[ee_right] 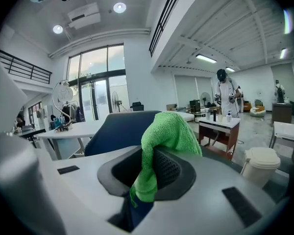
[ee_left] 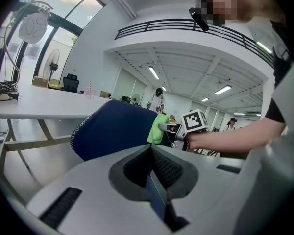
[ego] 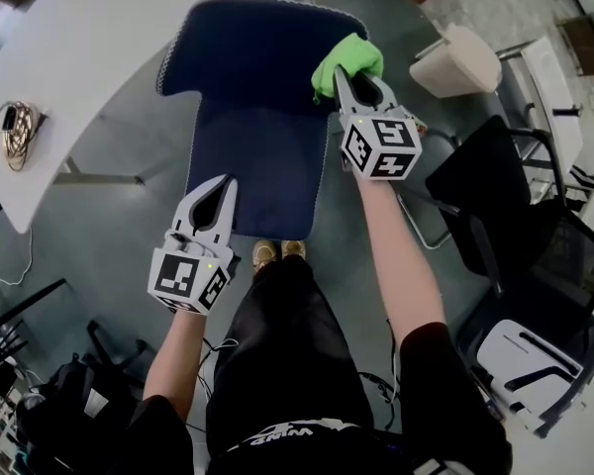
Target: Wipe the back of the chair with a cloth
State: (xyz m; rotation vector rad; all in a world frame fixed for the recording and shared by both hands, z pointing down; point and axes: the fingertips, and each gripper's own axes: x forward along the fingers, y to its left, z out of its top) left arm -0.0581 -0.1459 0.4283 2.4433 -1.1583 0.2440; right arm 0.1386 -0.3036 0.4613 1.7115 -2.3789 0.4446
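Grey floor (ego: 129, 236) below — right claw (ego: 359, 79) clenches green cloth (ego: 346, 59) at chair back (ego: 252, 97), left claw (ego: 226, 184) clenched empty.

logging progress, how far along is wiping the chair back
Done: the right gripper is shut on the green cloth. In hand: the cloth is at the upper right edge of the blue chair back. Remaining: the wiping itself; no cleaned area shows. The left gripper is shut, empty.

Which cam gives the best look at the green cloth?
Right gripper view: the cloth fills the centre, pinched in the right tongs. Head view shows it bunched at the chair back's edge; left gripper view catches only a small strip.
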